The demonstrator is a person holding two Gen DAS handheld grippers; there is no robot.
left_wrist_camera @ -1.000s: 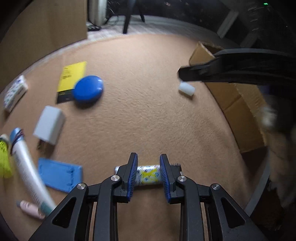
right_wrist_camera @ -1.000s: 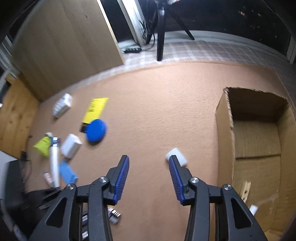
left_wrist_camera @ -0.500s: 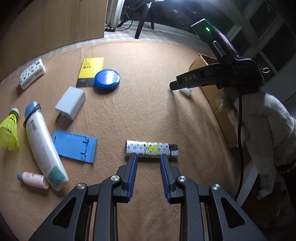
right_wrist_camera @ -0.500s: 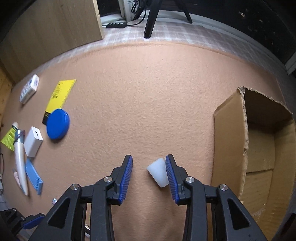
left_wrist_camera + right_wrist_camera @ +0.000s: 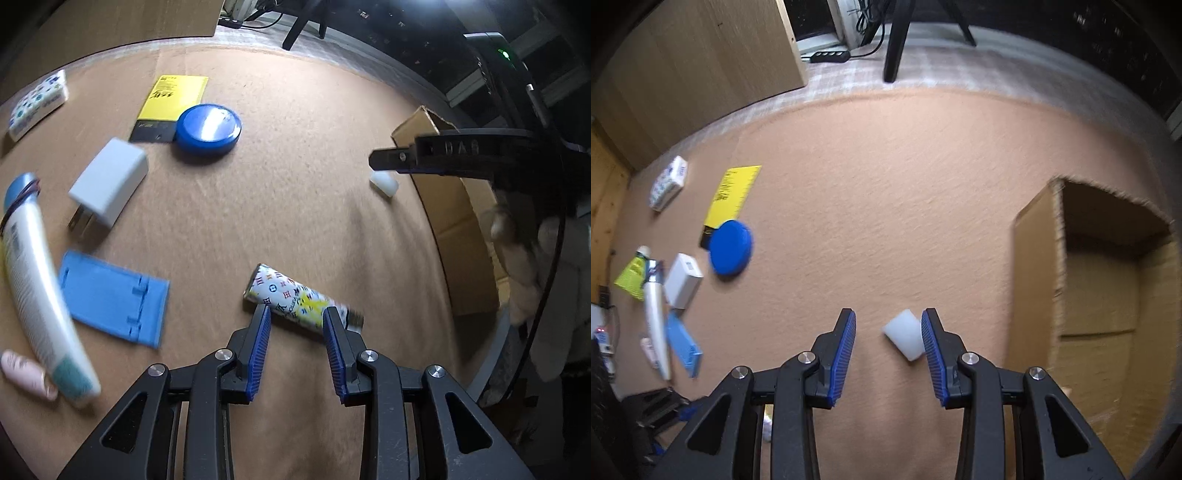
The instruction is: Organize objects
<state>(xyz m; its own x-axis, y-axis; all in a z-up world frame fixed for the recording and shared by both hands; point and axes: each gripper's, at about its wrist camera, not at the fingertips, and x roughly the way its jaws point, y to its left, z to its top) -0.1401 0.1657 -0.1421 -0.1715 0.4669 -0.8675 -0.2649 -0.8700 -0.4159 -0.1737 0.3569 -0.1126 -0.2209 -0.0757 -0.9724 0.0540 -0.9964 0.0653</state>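
Note:
A patterned white lighter [image 5: 299, 301] lies tilted on the tan carpet. My left gripper [image 5: 297, 319] is open, its blue pads on either side of the lighter's near edge, not closed on it. A small white cap [image 5: 904, 338] lies on the carpet between the open fingers of my right gripper [image 5: 888, 326], close to the right pad [image 5: 932, 354]. The cap also shows in the left wrist view [image 5: 384, 182], under the right gripper's finger [image 5: 436, 157]. An open cardboard box [image 5: 1104, 295] stands to the right.
At the left lie a blue round lid [image 5: 208, 127], a yellow card [image 5: 171, 103], a white charger [image 5: 107, 182], a blue flat stand [image 5: 112, 297], a white tube [image 5: 33, 280], a pink item [image 5: 26, 374] and a patterned packet [image 5: 37, 103]. A tripod leg [image 5: 897, 44] stands beyond the carpet.
My left gripper has moved forward to the lighter and opened wider around it. My right gripper has opened wider, the white cap still between its fingers.

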